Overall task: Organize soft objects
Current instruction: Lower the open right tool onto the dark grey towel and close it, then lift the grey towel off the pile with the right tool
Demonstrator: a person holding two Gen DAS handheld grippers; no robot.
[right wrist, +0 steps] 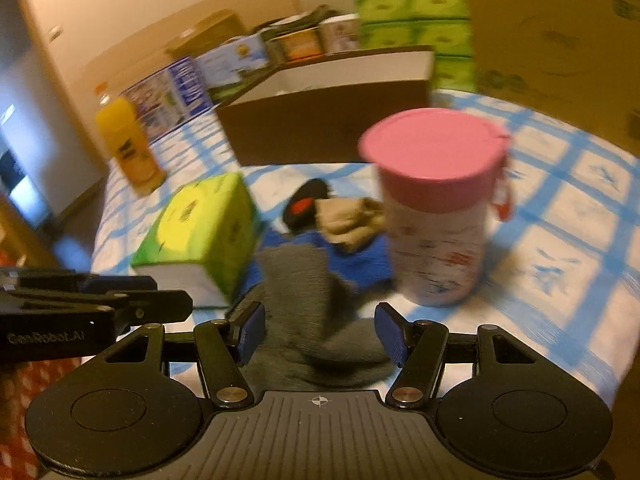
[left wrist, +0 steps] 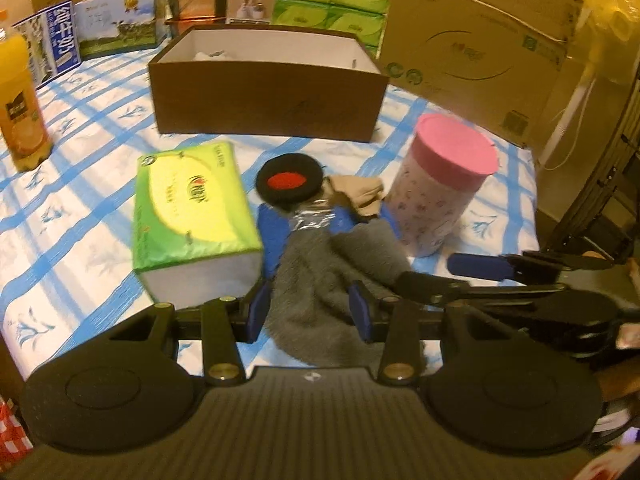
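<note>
A grey fluffy cloth (left wrist: 320, 280) lies on the checked bedsheet (left wrist: 80, 184) at the near edge. My left gripper (left wrist: 309, 312) hangs over it, open; the cloth spreads past and under the right pad, unpinched. My right gripper (right wrist: 320, 334) is open too, wide over the same grey cloth (right wrist: 304, 292). It enters the left wrist view from the right (left wrist: 452, 276). Beyond the cloth lie a blue item under clear wrap (left wrist: 308, 222), a beige cloth (left wrist: 360, 196) and a black round pad with a red centre (left wrist: 290, 182). An open brown box (left wrist: 268, 92) stands behind them.
A green tissue pack (left wrist: 192, 208) sits left of the cloth, and a pink-lidded canister (left wrist: 444, 184) stands to its right. An orange juice bottle (left wrist: 22, 108) is at the far left. Cartons and tissue packs (left wrist: 332, 0) line the back. The bed edge drops off at right.
</note>
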